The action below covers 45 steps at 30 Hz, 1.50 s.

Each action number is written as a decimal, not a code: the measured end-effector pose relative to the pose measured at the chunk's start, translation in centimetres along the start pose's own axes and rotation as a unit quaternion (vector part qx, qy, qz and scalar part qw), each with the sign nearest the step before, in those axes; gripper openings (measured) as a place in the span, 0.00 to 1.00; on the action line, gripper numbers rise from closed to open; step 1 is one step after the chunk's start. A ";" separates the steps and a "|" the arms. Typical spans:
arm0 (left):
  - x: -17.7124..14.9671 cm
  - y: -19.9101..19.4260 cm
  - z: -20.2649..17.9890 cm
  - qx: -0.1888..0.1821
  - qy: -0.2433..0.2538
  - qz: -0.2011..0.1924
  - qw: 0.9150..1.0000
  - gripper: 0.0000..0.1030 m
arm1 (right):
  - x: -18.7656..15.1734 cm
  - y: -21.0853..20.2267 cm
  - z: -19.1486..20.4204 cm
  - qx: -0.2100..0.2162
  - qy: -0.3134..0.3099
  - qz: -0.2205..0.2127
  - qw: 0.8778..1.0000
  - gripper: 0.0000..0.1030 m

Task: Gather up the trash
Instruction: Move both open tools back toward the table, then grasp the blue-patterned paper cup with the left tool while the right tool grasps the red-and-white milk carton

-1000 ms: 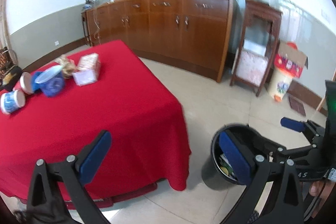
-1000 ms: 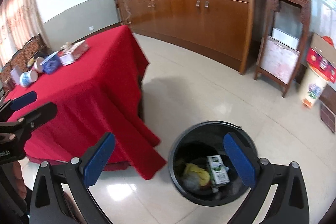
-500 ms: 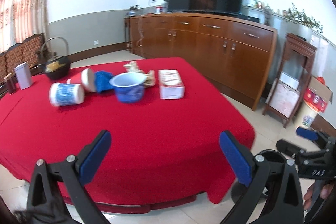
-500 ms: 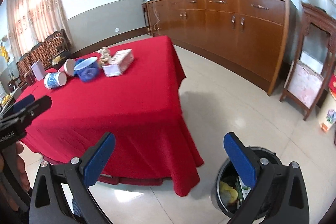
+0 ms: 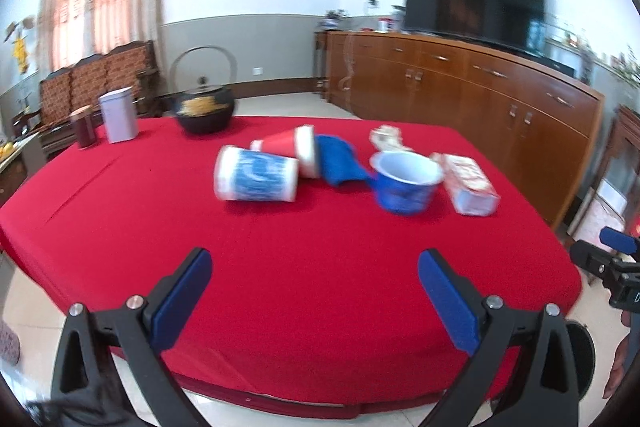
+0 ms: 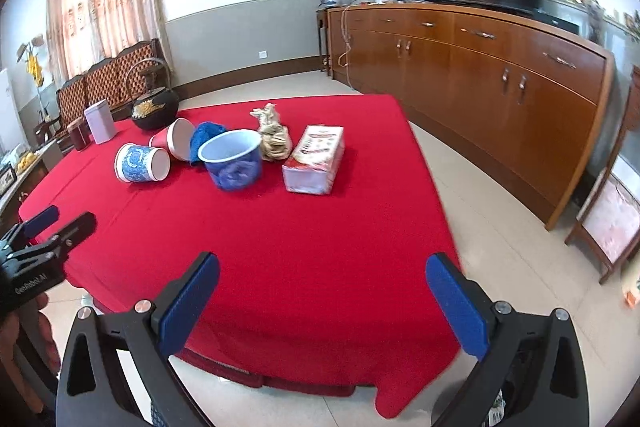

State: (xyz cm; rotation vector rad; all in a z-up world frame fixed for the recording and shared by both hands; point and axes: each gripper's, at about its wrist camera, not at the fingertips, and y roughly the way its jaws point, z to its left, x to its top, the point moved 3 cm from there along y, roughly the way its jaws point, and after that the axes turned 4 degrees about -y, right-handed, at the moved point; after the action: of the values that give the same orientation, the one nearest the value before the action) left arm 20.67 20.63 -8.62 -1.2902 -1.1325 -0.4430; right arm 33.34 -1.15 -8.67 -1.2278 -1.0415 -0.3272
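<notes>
- Both the left gripper point(image 5: 314, 291) and the right gripper point(image 6: 322, 297) hang with jaws spread wide and empty, short of the red table point(image 6: 280, 227).
- Trash sits at twelve o'clock: the blue-patterned cup point(image 6: 141, 163), red cup point(image 6: 173, 139), blue bowl point(image 6: 233, 159) and carton point(image 6: 316, 159).
- Best to reach for the nearest piece and close squarely across it.
- The bin point(image 5: 582, 355) is mostly hidden at five o'clock; the left view is blurred.

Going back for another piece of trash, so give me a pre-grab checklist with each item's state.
1. Left hand-held gripper open and empty: ok.
2. Right hand-held gripper open and empty: ok.
3. Trash left on the red table: ok; blue-patterned cup and red cup lie tipped.
4. Blue bowl upright: ok.
5. Grippers over the items: not ok, both at the near table edge.
6. Bin open and in reach: cannot tell.
</notes>
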 end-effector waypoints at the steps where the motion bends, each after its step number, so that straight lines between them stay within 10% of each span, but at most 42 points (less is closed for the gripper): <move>1: 0.4 0.4 0.9 0.009 -0.005 -0.001 1.000 1.00 | 0.4 0.6 0.4 -0.001 -0.002 0.001 1.000 1.00; 28: 5.8 13.1 7.4 0.006 -0.039 0.059 0.998 0.88 | 6.1 15.2 0.4 -0.021 0.012 0.072 0.997 1.00; 33: 5.7 14.5 6.4 -0.018 -0.043 0.078 0.996 0.75 | 6.1 16.5 0.2 -0.012 0.017 0.082 0.996 0.98; 39: 4.0 13.5 2.4 -0.060 0.007 0.098 0.993 0.33 | 5.9 16.5 -0.3 -0.003 0.035 0.084 0.996 0.79; 45: 3.2 12.6 0.6 -0.094 0.020 0.098 0.991 0.15 | 5.7 16.5 -0.6 0.007 0.042 0.087 0.995 0.53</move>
State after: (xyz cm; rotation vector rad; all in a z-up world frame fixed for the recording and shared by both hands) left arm 31.90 25.86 -12.50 -1.5353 -0.9365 -0.4356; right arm 48.25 5.94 -14.21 -1.2713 -0.8556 -0.2334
